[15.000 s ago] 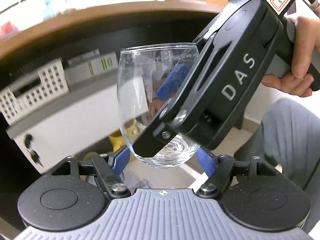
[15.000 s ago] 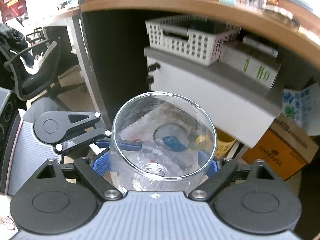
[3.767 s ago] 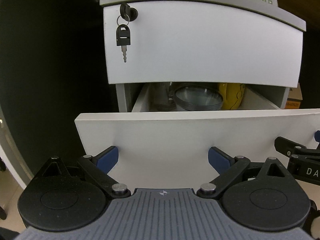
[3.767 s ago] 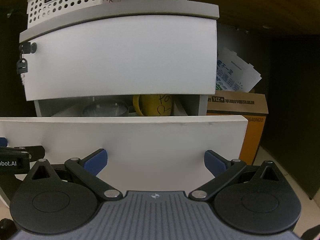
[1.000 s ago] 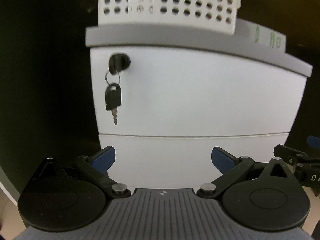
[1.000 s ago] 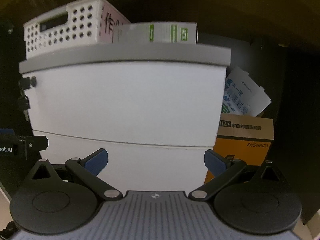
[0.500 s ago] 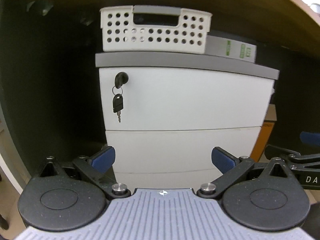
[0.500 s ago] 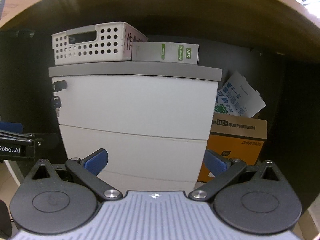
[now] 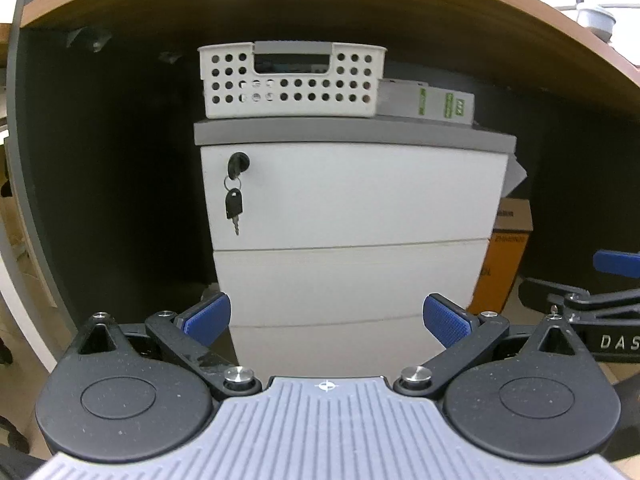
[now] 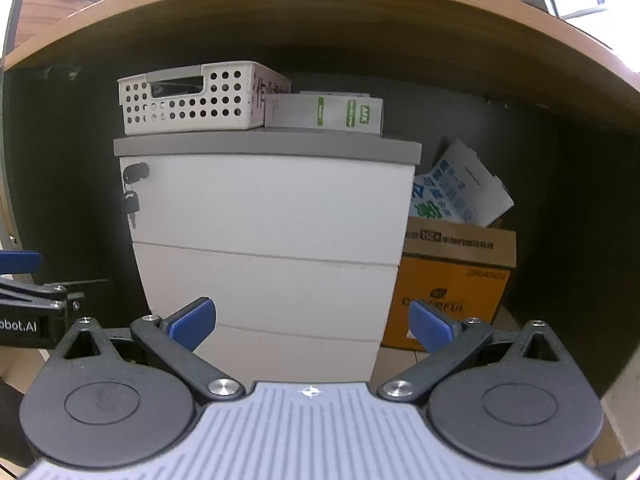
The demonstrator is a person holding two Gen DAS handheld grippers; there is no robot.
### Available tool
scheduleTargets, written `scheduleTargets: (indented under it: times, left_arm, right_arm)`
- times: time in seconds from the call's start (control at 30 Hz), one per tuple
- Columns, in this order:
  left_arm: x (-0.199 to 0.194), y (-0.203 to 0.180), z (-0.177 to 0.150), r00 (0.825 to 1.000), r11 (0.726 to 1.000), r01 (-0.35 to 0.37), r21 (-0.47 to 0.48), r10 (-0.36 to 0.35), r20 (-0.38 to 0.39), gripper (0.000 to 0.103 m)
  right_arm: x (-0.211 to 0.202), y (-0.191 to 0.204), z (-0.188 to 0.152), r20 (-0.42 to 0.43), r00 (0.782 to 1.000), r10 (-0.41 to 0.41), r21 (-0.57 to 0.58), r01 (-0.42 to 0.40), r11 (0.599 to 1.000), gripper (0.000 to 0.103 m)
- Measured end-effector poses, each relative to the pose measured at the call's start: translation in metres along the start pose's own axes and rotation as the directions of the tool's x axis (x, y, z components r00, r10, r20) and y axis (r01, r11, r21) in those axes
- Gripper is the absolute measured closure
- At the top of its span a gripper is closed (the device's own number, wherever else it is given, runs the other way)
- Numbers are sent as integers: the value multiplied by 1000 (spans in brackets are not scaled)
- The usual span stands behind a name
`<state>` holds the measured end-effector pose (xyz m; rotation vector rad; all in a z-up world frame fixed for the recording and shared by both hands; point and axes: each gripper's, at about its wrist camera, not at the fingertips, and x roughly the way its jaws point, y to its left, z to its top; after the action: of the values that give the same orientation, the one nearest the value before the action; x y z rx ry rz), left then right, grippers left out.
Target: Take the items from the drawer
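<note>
A white drawer cabinet (image 9: 352, 216) with a grey top stands under a wooden desk; it also shows in the right wrist view (image 10: 272, 216). All three of its drawers are shut. A black key (image 9: 234, 204) hangs from the lock at the top left. My left gripper (image 9: 326, 318) is open and empty, a short way in front of the lower drawers. My right gripper (image 10: 312, 324) is open and empty, beside it to the right. No drawer contents are in view.
A white perforated basket (image 9: 292, 80) and a grey-green box (image 9: 426, 102) sit on the cabinet. An orange cardboard box (image 10: 452, 280) with a blue-printed packet (image 10: 456, 192) stands right of the cabinet. The wooden desk top (image 10: 320, 12) arches overhead.
The middle drawer, open a few seconds ago, is shut. Both grippers have drawn back from the cabinet, which now looks smaller with the desk edge in view.
</note>
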<state>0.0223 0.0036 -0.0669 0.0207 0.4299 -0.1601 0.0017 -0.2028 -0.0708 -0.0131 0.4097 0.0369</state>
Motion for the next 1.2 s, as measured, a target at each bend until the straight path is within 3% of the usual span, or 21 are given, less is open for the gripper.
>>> scheduleTargets:
  times: [0.13,0.37,0.7,1.07,1.2]
  left_arm:
    - [-9,-4,-4,1000,1000,1,22,0,-15,0]
    - [-25,2,-16,997,999,-48,-19,47,-64,0]
    - [-36,4,-23,988,996,-85,-20,82,-128,0]
    - [-33,1,-27,974,993,-104,-49,92,-205,0]
    - [-30,-3,-26,970,994,-102,-33,92,-225,0]
  right_arm:
    - [-9,2,-8,-29,999,-24,11,24,1000,0]
    - [-24,11,-17,-28,999,-38,-5,38,999,0]
    - [-33,5,-29,-109,991,-72,15,74,997,0]
    - [-31,-6,-29,-192,980,-42,4,44,999,0]
    - [-31,-9,-21,-244,969,-20,48,32,998,0]
